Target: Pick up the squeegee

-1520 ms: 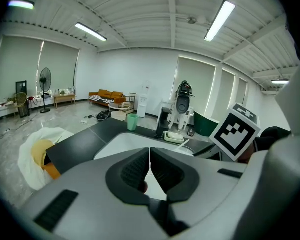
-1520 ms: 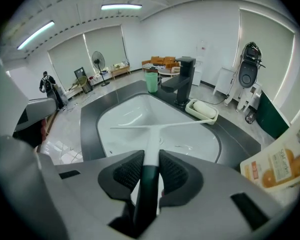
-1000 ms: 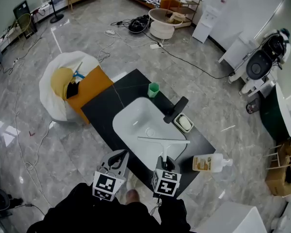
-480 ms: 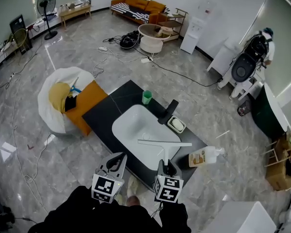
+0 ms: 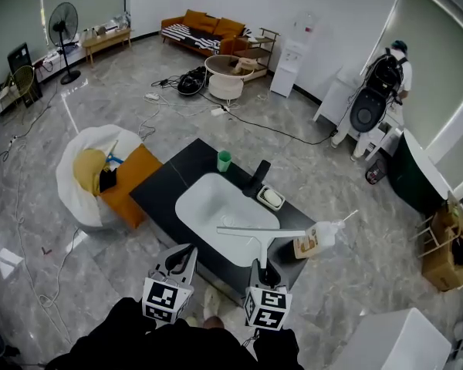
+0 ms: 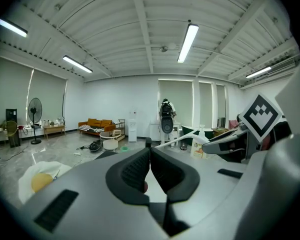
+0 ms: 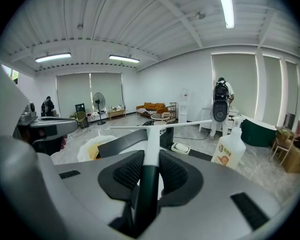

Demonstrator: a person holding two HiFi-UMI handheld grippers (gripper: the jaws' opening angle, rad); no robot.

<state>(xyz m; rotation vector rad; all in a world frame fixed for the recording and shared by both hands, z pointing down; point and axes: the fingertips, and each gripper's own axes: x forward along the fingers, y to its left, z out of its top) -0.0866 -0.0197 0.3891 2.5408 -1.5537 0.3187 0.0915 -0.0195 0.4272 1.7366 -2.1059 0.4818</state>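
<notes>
The right gripper (image 5: pixel 261 273) is clamping its fingers on the dark lower handle of the squeegee (image 5: pixel 260 233), with the white shaft running up between them. It is holding the squeegee clear of the tabletop (image 5: pixel 170 179), its long blade hanging crosswise above the near right rim of the sink (image 5: pixel 187 193). The left gripper (image 5: pixel 187 256) is hovering just beside it, fingers pressed together on nothing. The squeegee is looking light and stiff, its thin blade edge probably flexing. The smooth handle is likely inviting swivel, so gripping low on the handle, squarely, is seeming wisest.
</notes>
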